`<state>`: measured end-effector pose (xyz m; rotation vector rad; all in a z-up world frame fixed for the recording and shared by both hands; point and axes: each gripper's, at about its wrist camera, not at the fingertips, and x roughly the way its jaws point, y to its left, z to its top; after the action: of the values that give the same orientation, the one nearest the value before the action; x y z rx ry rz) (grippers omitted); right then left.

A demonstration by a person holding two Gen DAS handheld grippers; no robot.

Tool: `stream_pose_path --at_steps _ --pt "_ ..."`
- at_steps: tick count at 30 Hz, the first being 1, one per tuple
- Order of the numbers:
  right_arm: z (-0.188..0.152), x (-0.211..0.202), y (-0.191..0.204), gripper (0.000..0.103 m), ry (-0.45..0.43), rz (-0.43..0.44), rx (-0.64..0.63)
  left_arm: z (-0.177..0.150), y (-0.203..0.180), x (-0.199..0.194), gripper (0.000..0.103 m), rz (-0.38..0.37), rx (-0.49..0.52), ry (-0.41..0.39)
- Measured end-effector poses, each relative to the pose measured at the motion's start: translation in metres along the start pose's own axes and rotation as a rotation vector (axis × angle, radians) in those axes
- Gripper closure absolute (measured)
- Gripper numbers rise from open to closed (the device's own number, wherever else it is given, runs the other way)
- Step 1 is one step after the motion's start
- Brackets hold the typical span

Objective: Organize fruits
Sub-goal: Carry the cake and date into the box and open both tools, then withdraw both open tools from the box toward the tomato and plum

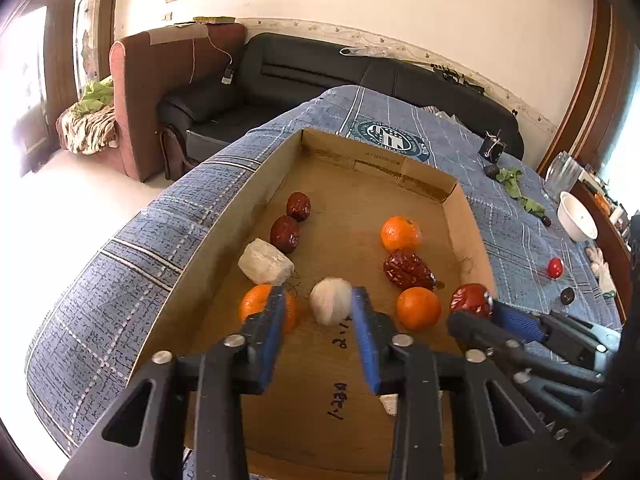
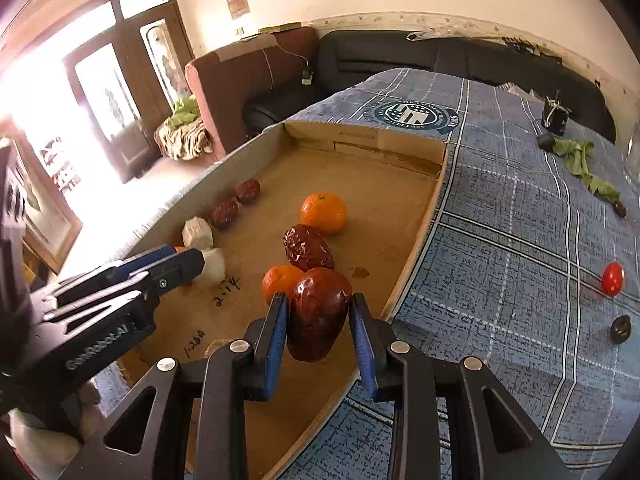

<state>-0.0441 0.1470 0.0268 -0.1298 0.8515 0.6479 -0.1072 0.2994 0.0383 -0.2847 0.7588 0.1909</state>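
Note:
A shallow cardboard tray (image 1: pixel 224 216) lies on a blue plaid cloth. In it are three oranges (image 1: pixel 401 233), several wrinkled red dates (image 1: pixel 408 269) and two white lumps (image 1: pixel 265 262). My left gripper (image 1: pixel 318 308) is open over the tray; a round white fruit (image 1: pixel 330 300) lies between its fingers, touching the right one. My right gripper (image 2: pixel 318 316) is shut on a red date (image 2: pixel 318 312) and holds it above the tray's right edge (image 2: pixel 420 240), next to an orange (image 2: pixel 280 282). It also shows in the left wrist view (image 1: pixel 490 304).
On the cloth to the right lie a red cherry tomato (image 2: pixel 613 278), a dark round piece (image 2: pixel 621 330), green leaves (image 2: pixel 580 160) and a small dark fruit (image 2: pixel 546 142). A white bowl (image 1: pixel 576 222) and a glass jar (image 1: pixel 562 172) stand at the far right. A black sofa (image 1: pixel 280 80) stands behind.

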Motion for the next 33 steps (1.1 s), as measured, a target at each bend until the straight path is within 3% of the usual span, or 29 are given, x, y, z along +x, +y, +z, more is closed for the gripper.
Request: stream_pose_path --at_steps 3,10,14,16,22,25,33 --pt "0.001 0.002 0.004 0.068 -0.001 -0.014 -0.020 0.001 0.003 -0.003 0.054 0.003 -0.019 -0.006" --pt "0.001 0.007 0.004 0.068 0.000 -0.011 -0.021 0.000 0.007 -0.013 0.051 -0.005 -0.045 -0.012" --pt "0.000 0.002 0.004 0.060 -0.009 -0.003 -0.012 -0.001 0.004 -0.022 0.047 -0.004 -0.043 -0.023" --pt "0.000 -0.004 0.003 0.049 -0.027 0.001 -0.002 -0.001 0.001 -0.027 0.047 -0.004 -0.033 -0.029" --pt "-0.004 -0.032 -0.010 0.039 -0.080 -0.006 0.035 -0.003 -0.016 -0.040 0.033 0.031 0.014 -0.047" --pt "-0.008 -0.043 -0.021 0.037 -0.093 -0.018 0.061 -0.007 -0.032 -0.045 0.022 0.038 0.060 -0.043" --pt "-0.025 -0.071 -0.068 0.036 -0.106 -0.070 0.143 -0.015 -0.070 -0.056 0.021 -0.001 0.149 -0.036"
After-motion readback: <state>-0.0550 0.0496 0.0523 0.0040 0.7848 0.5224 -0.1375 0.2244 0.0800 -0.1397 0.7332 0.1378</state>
